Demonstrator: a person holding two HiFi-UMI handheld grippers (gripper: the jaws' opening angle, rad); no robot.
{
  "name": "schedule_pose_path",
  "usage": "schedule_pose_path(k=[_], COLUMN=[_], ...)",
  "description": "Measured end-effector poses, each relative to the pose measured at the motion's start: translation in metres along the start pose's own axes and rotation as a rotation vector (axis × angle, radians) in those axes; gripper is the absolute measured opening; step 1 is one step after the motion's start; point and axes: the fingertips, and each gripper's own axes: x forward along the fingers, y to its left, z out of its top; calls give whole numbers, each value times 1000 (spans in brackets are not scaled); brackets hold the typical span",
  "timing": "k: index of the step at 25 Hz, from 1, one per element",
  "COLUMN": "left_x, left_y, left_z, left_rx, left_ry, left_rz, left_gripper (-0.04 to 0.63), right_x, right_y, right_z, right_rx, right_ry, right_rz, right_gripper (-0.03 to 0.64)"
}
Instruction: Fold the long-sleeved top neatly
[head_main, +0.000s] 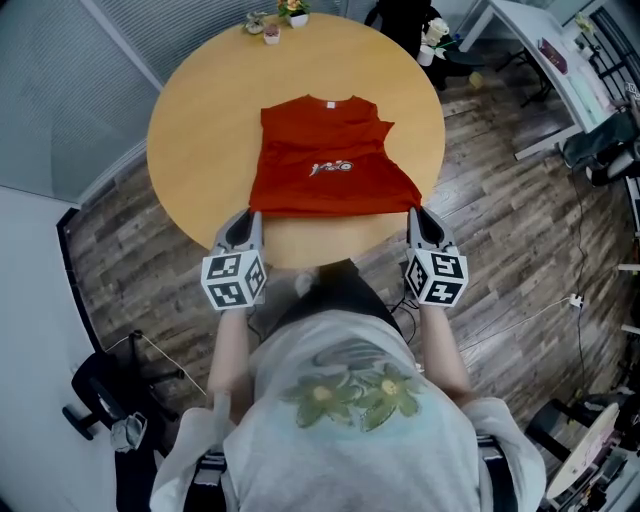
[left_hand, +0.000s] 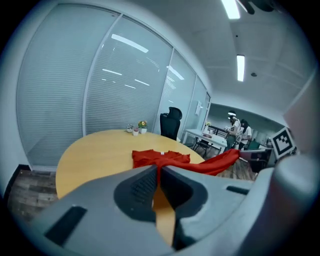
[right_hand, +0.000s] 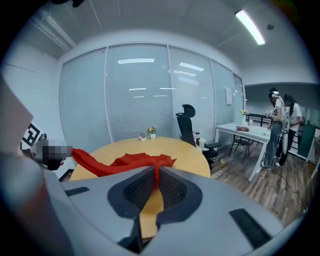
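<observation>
Head view: top (head_main: 330, 160) in both claws (head_main: 252, 214) (head_main: 414, 211).

Red cloth long-sleeved top (head_main: 330, 165): soft matt fabric, creased. Round pale wooden table (head_main: 200, 130): smooth, faint sheen seen. Grey plastic left gripper (head_main: 250, 216) and grey plastic right gripper (head_main: 418, 213): matt shells; dark pads (left_hand: 141, 186) finely ribbed, rubbery. Black-and-white marker cubes (head_main: 233, 280): flat matt print. Dark plank floor (head_main: 500, 230): wood-grained, dull. Glass partition wall (left_hand: 125, 85): glossy, ceiling lights reflected.

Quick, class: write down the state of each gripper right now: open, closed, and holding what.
Left gripper: shut on the red top, at its hem.
Right gripper: shut on the red top's hem too.
</observation>
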Motion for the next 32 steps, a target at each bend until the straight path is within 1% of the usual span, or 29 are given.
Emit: schedule_pose_path(k=[3, 6, 9, 13, 15, 19, 23, 25, 27, 32], left_x=[-2, 6, 19, 44, 59, 91, 127, 148, 172, 231], left_y=[0, 1, 2, 9, 15, 29, 41, 47, 53, 69], left_z=[16, 29, 39, 54, 61, 77, 95, 100, 99, 84], left_rx=[-2, -21, -59, -58, -70, -103, -104, -103, -108, -142], left_ry=[-28, -28, -12, 11, 29, 60, 83, 111, 156, 285], left_rz=[11, 11, 1, 15, 26, 53, 74, 79, 82, 93], left_gripper=[23, 23, 23, 23, 23, 23, 24, 23, 25, 25], right_x=[1, 10, 25, 50, 66, 104, 146, 168, 192, 248], right_y=[0, -5, -10, -17, -19, -24, -33, -38, -43, -55], right_z=[15, 22, 22, 29, 36, 54, 69, 72, 69, 46], right_rx=[7, 22, 47, 72, 80, 76, 70, 71, 76, 120], right_ry=[-17, -18, 1, 28, 38, 54, 74, 100, 144, 282], right_rz=[10, 7, 4, 15, 30, 61, 72, 70, 66, 72], right_gripper=[37, 37, 37, 37, 37, 37, 37, 37, 37, 37])
